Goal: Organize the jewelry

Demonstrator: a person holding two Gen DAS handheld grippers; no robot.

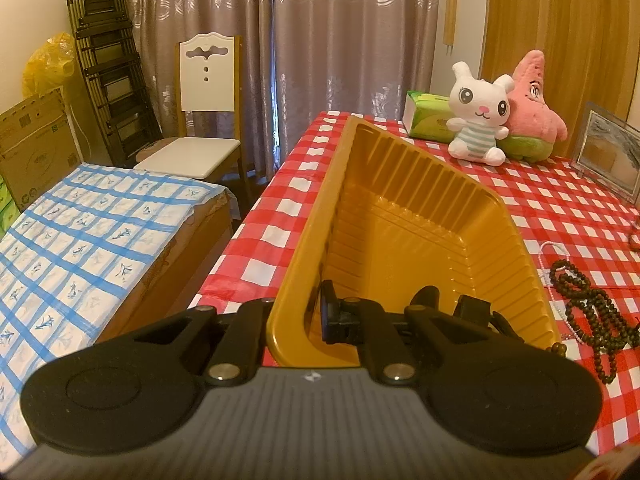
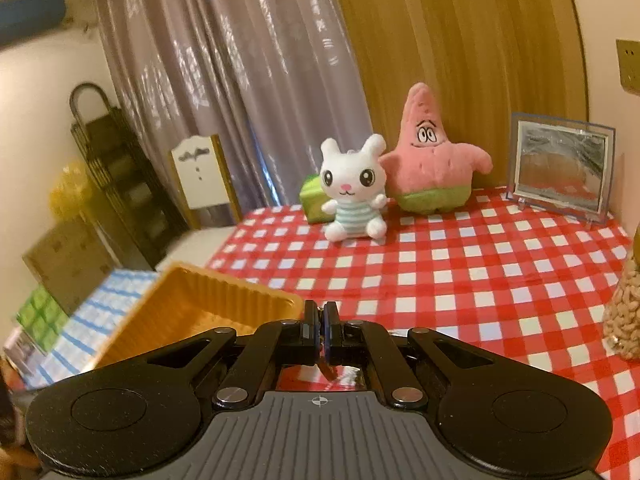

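dark bead necklace (image 1: 588, 312) lay on the checked bench (image 1: 560, 208) beside the gold tray (image 1: 400, 220), whose near wall the left claw (image 1: 316, 312) clamped. the right claw (image 2: 320, 328) was clenched, seemingly pinching something small; next probably came dropping it in the tray.

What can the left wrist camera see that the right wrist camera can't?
Only the left wrist view shows the dark bead strings on the cloth and the left tool pinching the gold tray's near edge. Only the right wrist view shows the shut right tool and a jar of nuts. Both show the tray, white bunny, pink starfish toy, picture frame and checked tablecloth.
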